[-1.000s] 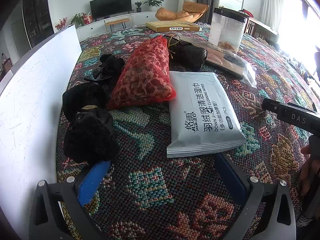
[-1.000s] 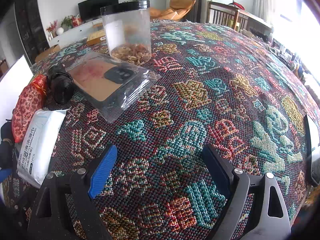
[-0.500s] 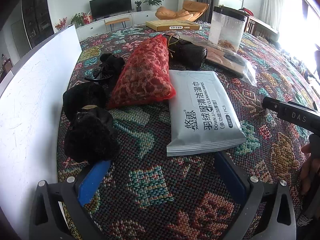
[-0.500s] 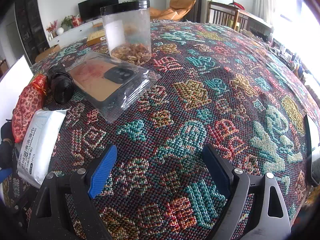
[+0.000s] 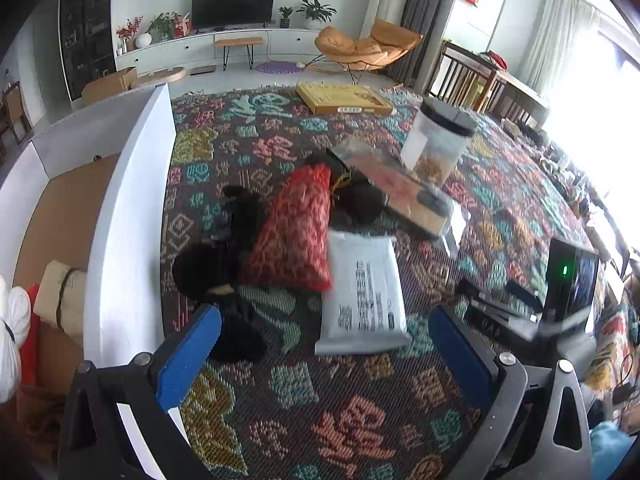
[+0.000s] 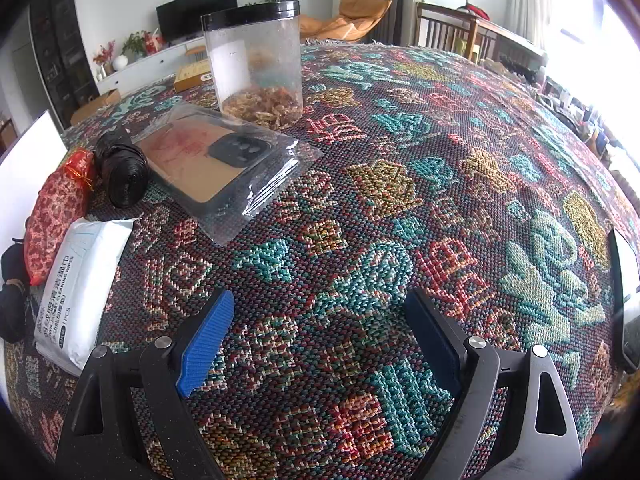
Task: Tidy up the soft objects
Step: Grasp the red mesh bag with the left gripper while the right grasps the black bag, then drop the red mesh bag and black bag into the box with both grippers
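We see the left gripper (image 5: pixel 324 344) raised higher above the wipes pack (image 5: pixel 362 294) than half a second ago, fingers spread and empty; a white box (image 5: pixel 120 216) left of the pack now shows its interior, which we take as the likely destination. The red mesh pouch (image 5: pixel 294 232) touches the pack's left edge, black soft items (image 5: pixel 224 280) beyond it. The right gripper (image 6: pixel 320 336), unmoved, is spread and empty. The pack reads "CLEANING WIPES".
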A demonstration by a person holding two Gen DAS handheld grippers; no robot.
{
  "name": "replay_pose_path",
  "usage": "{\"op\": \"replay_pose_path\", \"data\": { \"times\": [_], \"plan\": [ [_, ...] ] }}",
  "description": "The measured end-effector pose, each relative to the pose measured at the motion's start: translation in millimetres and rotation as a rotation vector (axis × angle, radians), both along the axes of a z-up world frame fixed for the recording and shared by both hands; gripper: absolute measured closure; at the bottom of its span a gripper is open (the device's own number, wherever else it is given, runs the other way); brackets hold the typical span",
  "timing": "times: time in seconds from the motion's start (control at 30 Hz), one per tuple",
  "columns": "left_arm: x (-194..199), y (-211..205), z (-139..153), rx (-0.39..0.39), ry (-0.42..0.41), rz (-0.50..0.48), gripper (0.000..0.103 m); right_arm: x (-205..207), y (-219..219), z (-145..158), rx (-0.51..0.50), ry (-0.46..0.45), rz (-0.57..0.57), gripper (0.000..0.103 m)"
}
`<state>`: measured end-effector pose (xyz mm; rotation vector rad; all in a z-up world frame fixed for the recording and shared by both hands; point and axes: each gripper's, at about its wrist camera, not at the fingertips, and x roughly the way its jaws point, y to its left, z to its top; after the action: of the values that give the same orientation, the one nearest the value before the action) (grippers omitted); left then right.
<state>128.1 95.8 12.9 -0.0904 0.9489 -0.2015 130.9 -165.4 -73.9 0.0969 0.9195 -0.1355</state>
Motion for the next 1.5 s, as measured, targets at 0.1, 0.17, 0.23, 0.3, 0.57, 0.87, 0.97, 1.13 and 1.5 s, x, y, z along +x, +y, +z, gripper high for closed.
{"op": "replay_pose_path", "data": {
  "times": [0.1, 0.17, 0.23, 0.3, 0.57, 0.87, 0.97, 1.13, 1.5],
  "plan": [
    [37, -5, 4, 0.045, 0.023, 0.024, 0.001, 0, 0, 0, 0.0, 0.0, 0.0, 0.014],
    [66, -6, -9, 0.093, 0.057, 0.042, 0.007, 0, 0, 0, 0.001, 0.0, 0.0, 0.014],
    [88, -8, -30, 0.128, 0.11, 0.052, 0.017, 0, 0, 0, 0.001, -0.001, 0.0, 0.014],
    [103, -10, -49, 0.13, 0.161, 0.035, 0.023, 0, 0, 0, 0.001, 0.0, 0.0, 0.014],
    [115, -17, -68, 0.12, 0.143, -0.006, 0.081, -2, 2, 1, 0.026, -0.012, 0.007, 0.013],
    [76, 28, 1, -0.108, 0.007, 0.035, 0.082, 23, 39, 50, 0.079, -0.117, 0.314, 0.013],
    [64, 48, 18, -0.154, -0.021, 0.068, 0.082, 70, 70, 54, 0.091, -0.023, 0.435, 0.016],
    [41, 76, 33, -0.172, -0.037, 0.104, 0.082, 132, 124, 39, -0.001, 0.097, 0.53, 0.034],
    [-14, 148, 53, -0.129, -0.088, 0.186, 0.082, 106, 99, 60, 0.216, 0.11, 0.477, 0.063]
  ]
}}
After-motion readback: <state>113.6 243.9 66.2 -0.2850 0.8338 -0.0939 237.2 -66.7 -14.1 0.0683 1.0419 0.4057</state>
